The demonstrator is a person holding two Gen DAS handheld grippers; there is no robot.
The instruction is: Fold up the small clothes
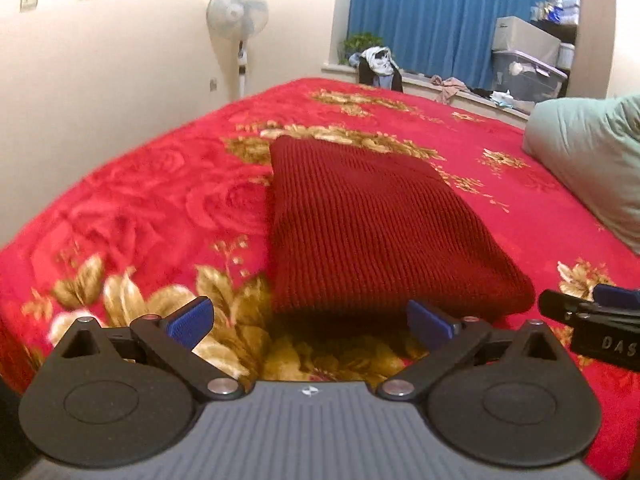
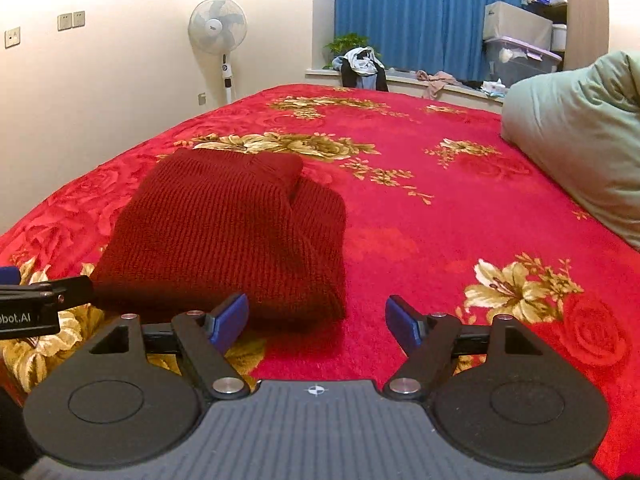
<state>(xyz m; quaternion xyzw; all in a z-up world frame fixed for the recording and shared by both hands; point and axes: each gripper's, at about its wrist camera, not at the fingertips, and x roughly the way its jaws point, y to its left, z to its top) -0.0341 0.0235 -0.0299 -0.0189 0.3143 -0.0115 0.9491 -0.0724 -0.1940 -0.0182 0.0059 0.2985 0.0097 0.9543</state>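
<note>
We see one folded dark-red ribbed knit garment [image 1: 372,224] mid-frame on the red floral bed blanket [image 1: 152,208], with both our left gripper [image 1: 310,322] and right gripper [image 2: 316,318] fingers spread, holding nothing.

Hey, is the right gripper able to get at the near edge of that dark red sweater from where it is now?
Probably yes. The right gripper is open, and the folded sweater lies just ahead and slightly to its left on the red blanket, with nothing between them. The left gripper sits alongside, not blocking.

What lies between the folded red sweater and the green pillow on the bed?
Only bare floral blanket separates the sweater from the pillow, clearest in the right wrist view.
</note>
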